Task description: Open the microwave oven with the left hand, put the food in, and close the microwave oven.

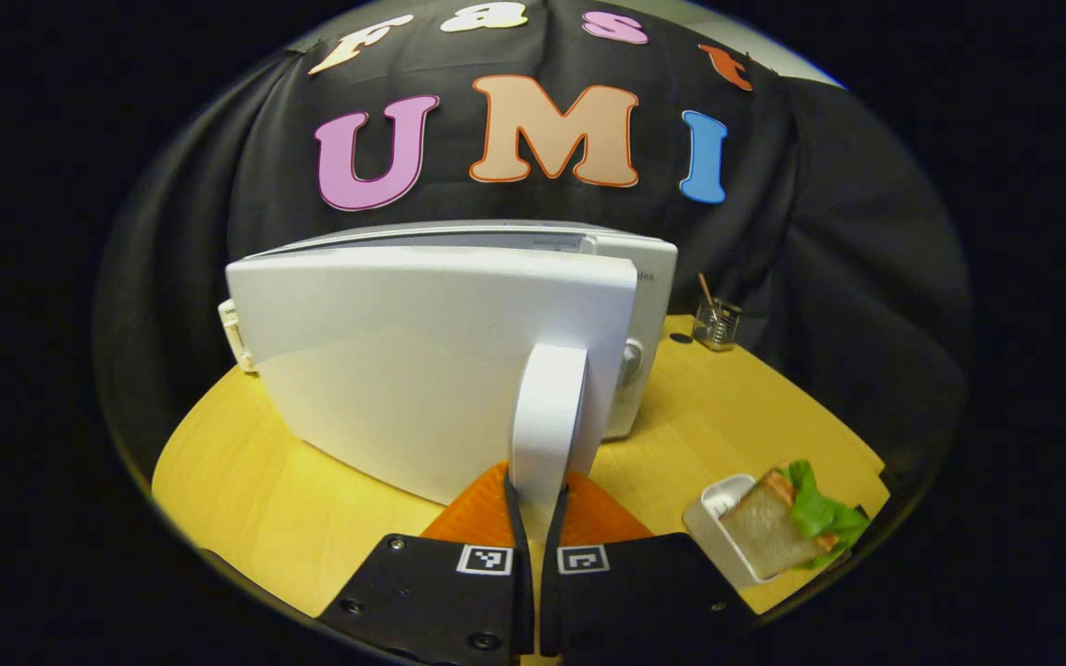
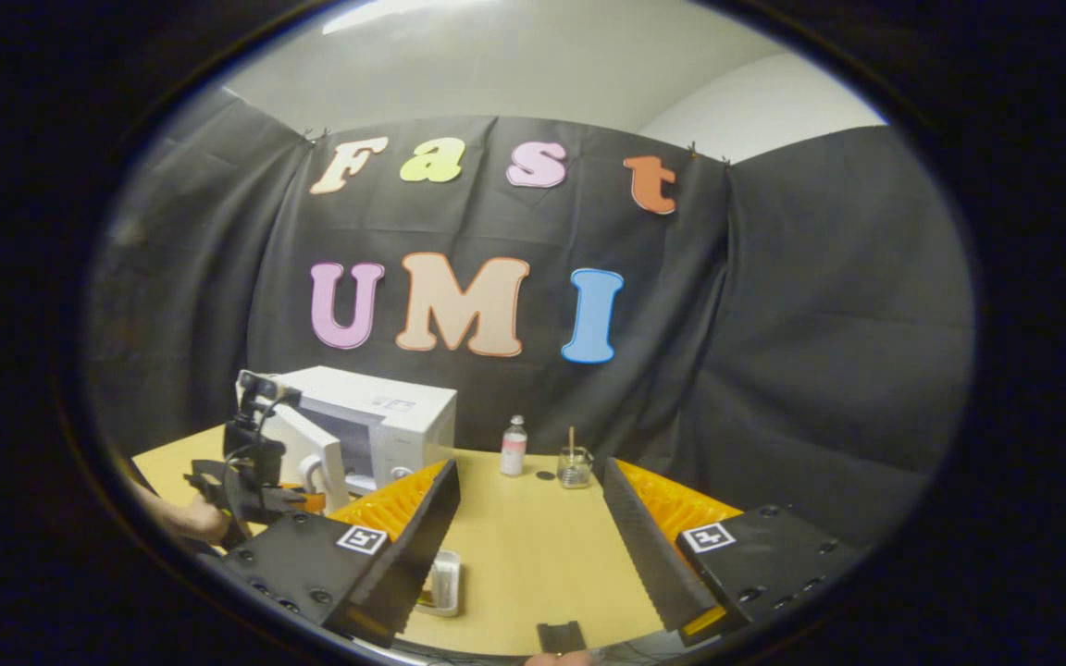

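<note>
The microwave oven (image 1: 459, 324) stands at the back of the yellow bench (image 1: 246, 481), against the black cloth wall. Its white door (image 1: 403, 370) is swung partly out from the body, as the right gripper view also shows, with the dark cavity showing behind the door (image 2: 311, 458). The door's upright white handle (image 1: 547, 416) sits between the fingers of the left gripper (image 1: 533, 504), whose jaws are drawn narrow and pressed on either side of it. In the right gripper view the left gripper (image 2: 251, 481) appears at the door, with a hand (image 2: 186, 518) holding it from the left edge.

The food, a sandwich (image 1: 787, 523) with green lettuce in a small white tray (image 1: 713, 518), lies on the bench to the right of the oven, well apart from it. The tray (image 2: 445, 583) shows just beside the right gripper's near finger.

The right gripper (image 2: 528, 541) hangs above the bench with its fingers spread wide, holding nothing.

Farther back on the bench stand a small bottle (image 2: 514, 446) and a glass jar (image 2: 575, 467) with a stick in it, close to the wall.
</note>
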Demonstrator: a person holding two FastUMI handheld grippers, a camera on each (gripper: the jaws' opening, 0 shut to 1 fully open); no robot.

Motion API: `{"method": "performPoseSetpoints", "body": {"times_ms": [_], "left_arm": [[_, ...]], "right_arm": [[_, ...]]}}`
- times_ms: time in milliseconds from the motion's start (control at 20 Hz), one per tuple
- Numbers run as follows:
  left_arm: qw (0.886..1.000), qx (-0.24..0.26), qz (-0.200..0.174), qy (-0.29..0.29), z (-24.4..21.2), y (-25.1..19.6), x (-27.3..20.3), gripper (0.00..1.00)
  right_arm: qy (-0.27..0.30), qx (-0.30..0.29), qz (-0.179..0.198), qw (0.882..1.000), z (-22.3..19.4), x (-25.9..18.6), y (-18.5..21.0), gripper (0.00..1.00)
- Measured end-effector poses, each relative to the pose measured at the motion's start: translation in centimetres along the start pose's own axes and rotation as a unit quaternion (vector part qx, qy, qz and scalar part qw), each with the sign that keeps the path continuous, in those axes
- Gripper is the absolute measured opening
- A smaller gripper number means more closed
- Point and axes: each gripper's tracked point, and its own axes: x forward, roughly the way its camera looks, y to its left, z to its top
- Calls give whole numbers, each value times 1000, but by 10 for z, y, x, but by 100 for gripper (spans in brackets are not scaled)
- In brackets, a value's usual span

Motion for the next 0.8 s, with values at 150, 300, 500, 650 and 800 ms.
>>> {"method": "performPoseSetpoints", "body": {"times_ms": [150,300,500,650,800], "left_arm": [[1000,-12,19,13,-22,40,-50,4],[996,-39,81,13,-38,91,-88,4],[984,-76,161,8,-52,162,-123,4],[983,-115,143,10,-57,185,-133,3],[987,-97,126,14,-60,198,-136,3]], "right_arm": [[17,-6,32,999,-17,12,28,97],[38,-7,77,996,-42,23,68,97],[74,-44,119,989,-92,34,105,98],[103,-61,129,984,-131,40,117,100],[147,-71,133,978,-174,44,121,98]]}}
